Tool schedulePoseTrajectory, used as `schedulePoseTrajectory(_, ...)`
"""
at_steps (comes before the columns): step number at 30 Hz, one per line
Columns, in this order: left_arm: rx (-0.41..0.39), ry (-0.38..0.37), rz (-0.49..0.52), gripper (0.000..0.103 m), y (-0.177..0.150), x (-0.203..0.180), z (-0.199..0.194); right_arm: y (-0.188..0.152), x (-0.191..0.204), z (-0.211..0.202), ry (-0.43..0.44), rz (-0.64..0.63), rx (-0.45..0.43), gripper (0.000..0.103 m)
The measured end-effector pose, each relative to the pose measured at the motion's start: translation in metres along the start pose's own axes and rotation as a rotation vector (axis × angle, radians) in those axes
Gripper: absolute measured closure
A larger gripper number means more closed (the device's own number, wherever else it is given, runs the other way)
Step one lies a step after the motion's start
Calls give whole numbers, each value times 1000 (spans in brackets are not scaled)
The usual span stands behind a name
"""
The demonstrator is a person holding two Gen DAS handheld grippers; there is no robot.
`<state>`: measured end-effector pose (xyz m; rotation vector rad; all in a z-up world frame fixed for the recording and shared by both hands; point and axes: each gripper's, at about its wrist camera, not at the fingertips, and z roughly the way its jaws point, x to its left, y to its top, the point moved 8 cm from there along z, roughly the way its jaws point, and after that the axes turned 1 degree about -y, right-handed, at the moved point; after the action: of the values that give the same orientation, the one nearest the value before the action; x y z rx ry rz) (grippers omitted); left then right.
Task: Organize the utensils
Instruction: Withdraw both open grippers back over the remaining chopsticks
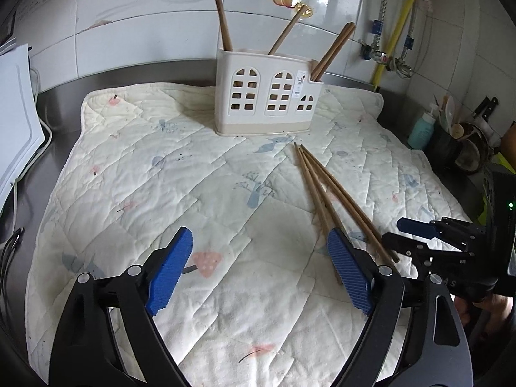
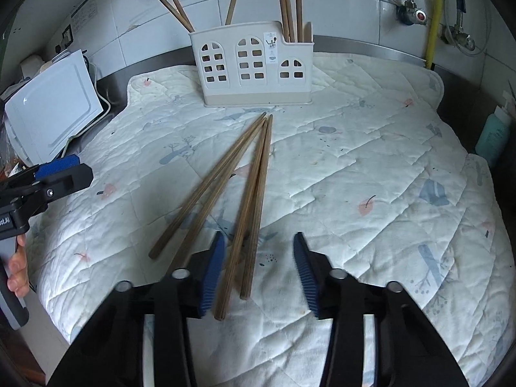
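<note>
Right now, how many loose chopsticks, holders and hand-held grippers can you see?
Brown wooden chopsticks lying on the quilted mat: 4
Cream plastic utensil holder: 1
Blue-padded grippers: 2 (left gripper, right gripper)
Total: 7

Hardly any readable text. On the left gripper (image 2: 58, 169), seen at the left edge of the right wrist view, pale letters cut off by the frame, roughly "OOLAI", on its black body. On the right gripper (image 1: 416, 235), seen in the left wrist view, a pale "S" with a partial letter beside it on the black housing. On the white utensil holder (image 2: 251, 64), a small white sticker (image 2: 272, 48) with a tiny cutlery drawing and print too small to read. On the wall, a white plate (image 2: 82, 16) with rows of dark print, also unreadable.
</note>
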<state>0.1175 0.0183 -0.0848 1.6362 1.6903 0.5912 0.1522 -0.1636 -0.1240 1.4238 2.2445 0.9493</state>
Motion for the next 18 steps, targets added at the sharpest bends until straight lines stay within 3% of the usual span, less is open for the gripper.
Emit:
schedulePoseTrajectory(8, 14, -7, 1, 18, -6, -2, 5, 2, 2, 8, -8, -10, 26, 88)
schedulePoseTrajectory(18, 35, -26, 30, 18, -13, -16, 10, 3, 3, 20, -16, -19, 52, 94)
